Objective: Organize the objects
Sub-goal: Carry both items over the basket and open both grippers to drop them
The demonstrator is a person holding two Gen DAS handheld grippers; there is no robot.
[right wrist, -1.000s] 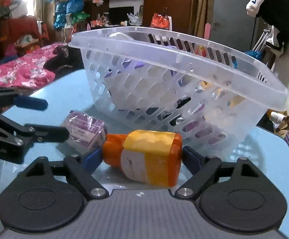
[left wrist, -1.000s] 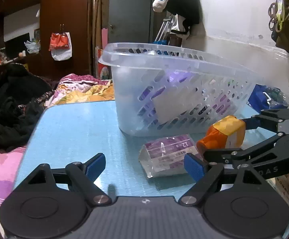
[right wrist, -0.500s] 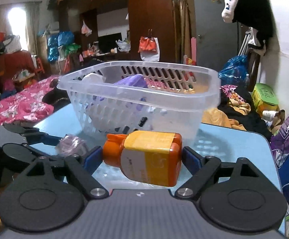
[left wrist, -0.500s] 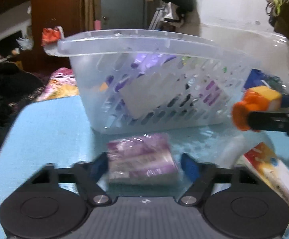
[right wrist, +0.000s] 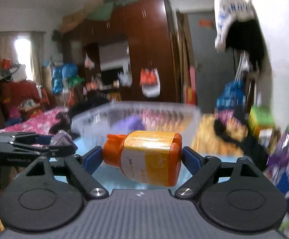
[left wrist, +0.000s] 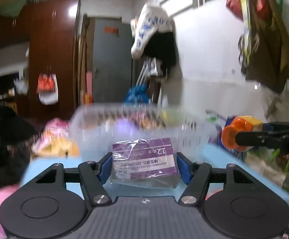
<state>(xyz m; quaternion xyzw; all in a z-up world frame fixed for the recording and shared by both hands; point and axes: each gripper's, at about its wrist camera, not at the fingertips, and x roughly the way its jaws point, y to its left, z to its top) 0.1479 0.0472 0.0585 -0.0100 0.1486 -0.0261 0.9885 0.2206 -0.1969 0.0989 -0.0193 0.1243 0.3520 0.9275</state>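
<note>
Basket (left wrist: 136,127) lies straight ahead of and below both loads. Left gripper (left wrist: 144,166) has its fingers clamped on the purple box (left wrist: 144,159); right gripper (right wrist: 142,157) grips the orange bottle (right wrist: 146,155) end to end, long axis crosswise, both raised above the worktop (left wrist: 44,169).

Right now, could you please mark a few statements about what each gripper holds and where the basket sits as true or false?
1. The right gripper holds an orange bottle. True.
2. The left gripper is empty. False: a purple wrapped box sits clamped between its pads.
3. The clear basket lies ahead of both grippers. True.
4. The bottle stands upright in the grip. False: it lies sideways, cap left.
</note>
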